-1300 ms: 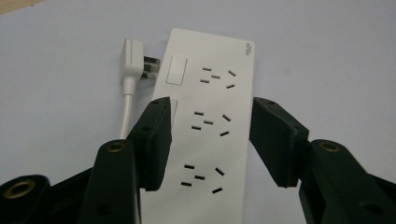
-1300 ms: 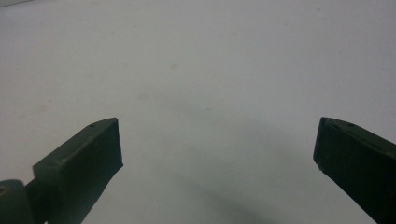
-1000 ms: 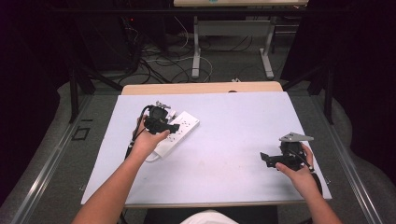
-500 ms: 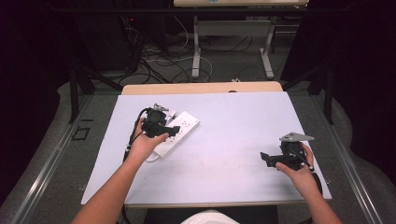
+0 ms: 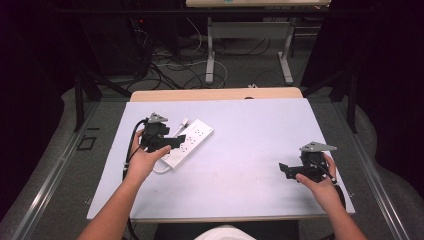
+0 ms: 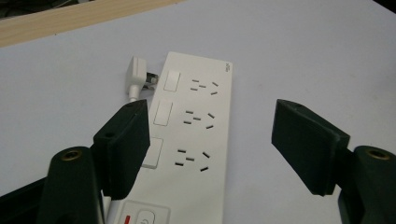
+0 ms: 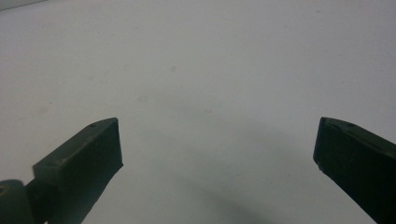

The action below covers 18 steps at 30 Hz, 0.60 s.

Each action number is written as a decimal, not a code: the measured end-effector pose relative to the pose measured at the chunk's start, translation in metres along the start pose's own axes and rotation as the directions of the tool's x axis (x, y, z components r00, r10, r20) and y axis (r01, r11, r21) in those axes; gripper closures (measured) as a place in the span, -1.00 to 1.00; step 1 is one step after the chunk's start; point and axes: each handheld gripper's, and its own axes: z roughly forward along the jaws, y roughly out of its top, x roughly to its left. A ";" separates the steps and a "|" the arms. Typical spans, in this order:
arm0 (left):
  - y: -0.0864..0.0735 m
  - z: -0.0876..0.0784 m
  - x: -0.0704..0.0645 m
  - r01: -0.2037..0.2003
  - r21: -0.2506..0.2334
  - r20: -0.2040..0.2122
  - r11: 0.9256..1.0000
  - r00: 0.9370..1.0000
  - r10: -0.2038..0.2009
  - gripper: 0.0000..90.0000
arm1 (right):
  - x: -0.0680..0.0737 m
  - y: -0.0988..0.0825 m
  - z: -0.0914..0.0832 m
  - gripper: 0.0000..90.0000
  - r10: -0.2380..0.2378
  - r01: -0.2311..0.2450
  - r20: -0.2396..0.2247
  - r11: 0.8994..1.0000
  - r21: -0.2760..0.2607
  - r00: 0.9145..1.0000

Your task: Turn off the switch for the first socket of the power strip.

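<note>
A white power strip [image 5: 194, 139] lies at the left middle of the pale table top [image 5: 250, 135], its white plug [image 6: 136, 77] resting by its far end. My left gripper [image 5: 172, 143] hovers at the strip's near end, and its jaws have just been opening. In the left gripper view the left gripper [image 6: 212, 116] stands open and the power strip [image 6: 201, 140] lies on the table below the gap, with neither pad on it. My right gripper [image 5: 285, 170] rests near the table's right front and points left. In its own view the right gripper [image 7: 218, 135] is wide open over bare table.
A wooden edge [image 5: 215, 94] runs along the far side of the table top. Beyond it are dark floor, loose cables [image 5: 170, 65] and the legs of another table [image 5: 212, 55]. The strip's white cord [image 5: 161, 170] curls beside my left wrist.
My left gripper has drawn back to the left and a little toward the person, off the power strip, which stays where it lay. The right hand has kept still.
</note>
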 end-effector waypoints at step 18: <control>-0.018 -0.036 0.008 0.079 -0.084 0.013 0.993 0.997 -0.079 -0.99 | 0.002 0.001 -0.001 -0.98 -0.003 0.003 0.002 1.000 0.000 1.000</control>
